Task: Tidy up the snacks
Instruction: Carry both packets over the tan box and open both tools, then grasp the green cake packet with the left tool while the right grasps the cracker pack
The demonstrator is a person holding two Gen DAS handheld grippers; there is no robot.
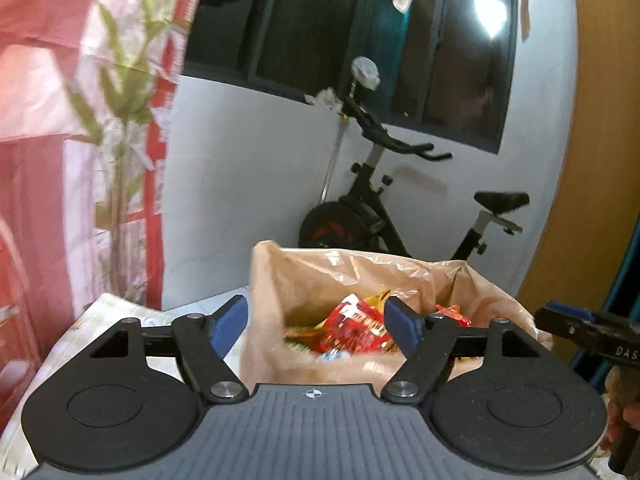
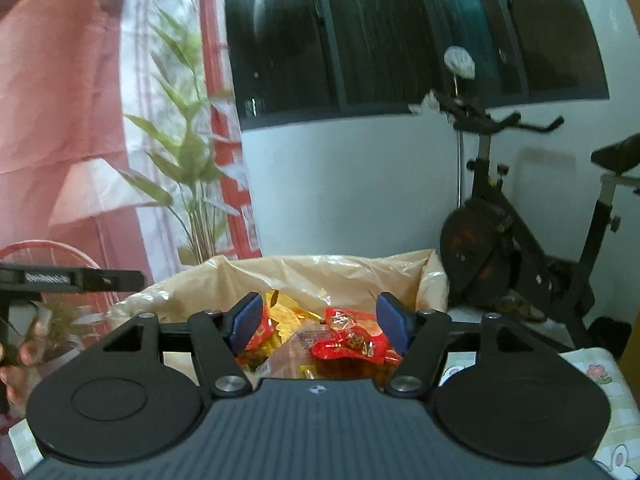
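Left hand-held gripper point(image 1: 316, 324): released, its blue pads wide apart with nothing between them; it hangs just before the near rim of the bag.
Right hand-held gripper point(image 2: 320, 322): also released and empty, above the near edge of the same bag; the two grippers are side by side.
Snacks: shiny red foil snack packets point(image 2: 352, 340) and yellow crinkled ones point(image 2: 288, 312) lie in a loose heap, ahead of and below both pairs of pads.
Container: thin translucent beige plastic bag point(image 1: 360, 268), mouth open upward, standing on the bench with pale patterned cloth point(image 2: 596, 376).
Handling: packets look light, soft and slippery, and probably crush easily; I judge a sealed flat edge or corner is the best place to pinch.
Bag: limp film, so its rim may fold inward when touched.
Background: black exercise bike point(image 1: 400, 208).
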